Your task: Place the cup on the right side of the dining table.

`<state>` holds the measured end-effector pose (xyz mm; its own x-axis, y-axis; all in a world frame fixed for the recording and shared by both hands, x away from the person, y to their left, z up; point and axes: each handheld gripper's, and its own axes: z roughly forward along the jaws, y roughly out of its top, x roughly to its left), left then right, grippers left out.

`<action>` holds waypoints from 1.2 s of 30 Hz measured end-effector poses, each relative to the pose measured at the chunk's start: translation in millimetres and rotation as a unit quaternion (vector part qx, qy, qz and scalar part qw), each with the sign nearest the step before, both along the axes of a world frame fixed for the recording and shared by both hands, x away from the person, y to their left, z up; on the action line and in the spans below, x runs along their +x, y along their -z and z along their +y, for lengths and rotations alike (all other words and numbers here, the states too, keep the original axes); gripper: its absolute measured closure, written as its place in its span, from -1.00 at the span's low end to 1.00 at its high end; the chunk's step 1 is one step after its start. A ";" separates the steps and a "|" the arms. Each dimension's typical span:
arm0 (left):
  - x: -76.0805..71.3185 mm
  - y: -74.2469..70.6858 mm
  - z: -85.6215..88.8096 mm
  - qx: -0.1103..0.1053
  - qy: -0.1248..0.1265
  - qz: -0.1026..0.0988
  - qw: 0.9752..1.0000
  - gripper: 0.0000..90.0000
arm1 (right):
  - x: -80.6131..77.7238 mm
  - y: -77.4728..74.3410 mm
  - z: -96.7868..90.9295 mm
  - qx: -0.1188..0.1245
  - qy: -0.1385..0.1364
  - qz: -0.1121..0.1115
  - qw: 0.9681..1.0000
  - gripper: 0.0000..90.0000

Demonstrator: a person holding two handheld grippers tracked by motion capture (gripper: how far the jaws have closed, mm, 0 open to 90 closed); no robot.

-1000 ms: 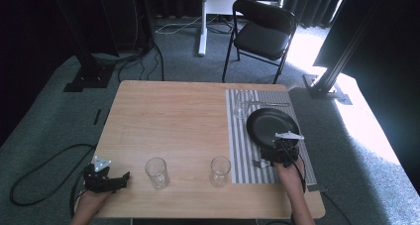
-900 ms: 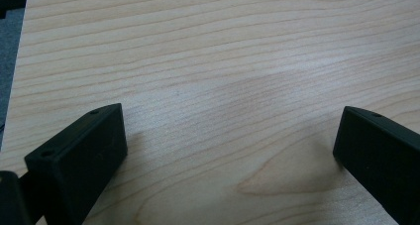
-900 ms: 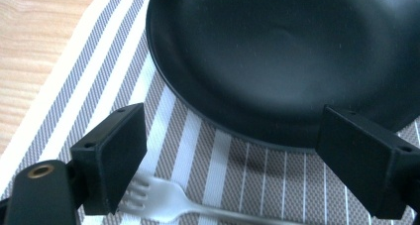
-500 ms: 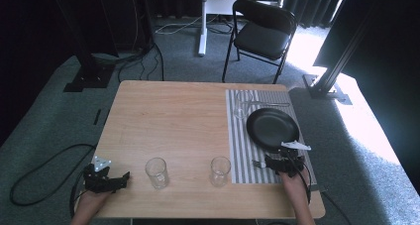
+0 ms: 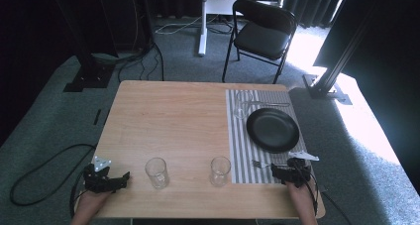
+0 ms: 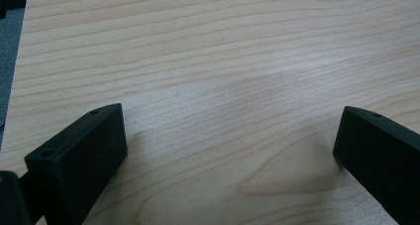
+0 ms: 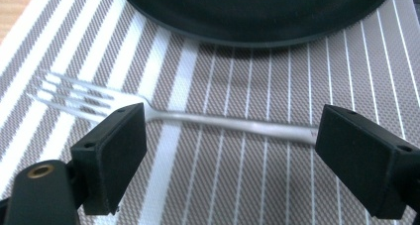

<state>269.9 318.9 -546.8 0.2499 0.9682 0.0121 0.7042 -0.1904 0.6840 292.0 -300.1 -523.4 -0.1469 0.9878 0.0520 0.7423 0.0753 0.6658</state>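
A clear plastic fork (image 7: 223, 121) lies on the striped placemat (image 7: 237, 185), just in front of the black plate (image 7: 257, 12). My right gripper (image 7: 233, 136) is open and low over it, so the fork runs crosswise from one jaw to the other. In the high view the right gripper (image 5: 277, 173) sits at the mat's near edge, beside the fork (image 5: 261, 163) and below the plate (image 5: 272, 130). My left gripper (image 5: 121, 179) rests at the table's front left corner. It is open (image 6: 230, 131) over bare wood.
Two empty glasses (image 5: 156, 172) (image 5: 220, 170) stand near the front edge between the grippers. Another glass (image 5: 242, 104) and more cutlery (image 5: 270, 104) lie at the back of the placemat (image 5: 237, 145). A black chair (image 5: 262, 34) stands beyond the table.
My right gripper has drawn back from the plate's near rim toward the table's front edge and now sits over the fork. The left gripper has not moved.
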 end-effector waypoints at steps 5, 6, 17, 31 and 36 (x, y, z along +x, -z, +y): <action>0.0 0.0 0.0 0.000 0.000 0.000 1.000 -0.99 | -7.1 7.3 -7.6 0.002 0.004 0.007 1.000 -0.74; 0.0 0.0 0.0 0.000 0.000 0.000 1.000 -0.99 | -9.9 8.7 -9.9 0.000 0.006 0.002 1.000 -0.74; 0.0 0.0 0.0 0.000 0.000 0.000 1.000 -0.99 | -21.7 17.1 -27.3 0.005 0.020 -0.007 1.000 -0.74; -0.1 0.0 0.0 0.000 0.000 0.000 1.000 -0.99 | -27.1 25.2 -38.1 -0.016 0.048 -0.028 0.998 -0.76; -0.1 0.0 0.0 0.000 0.000 0.000 1.000 -0.99 | -30.6 27.5 -39.3 -0.014 0.048 -0.041 0.998 -0.76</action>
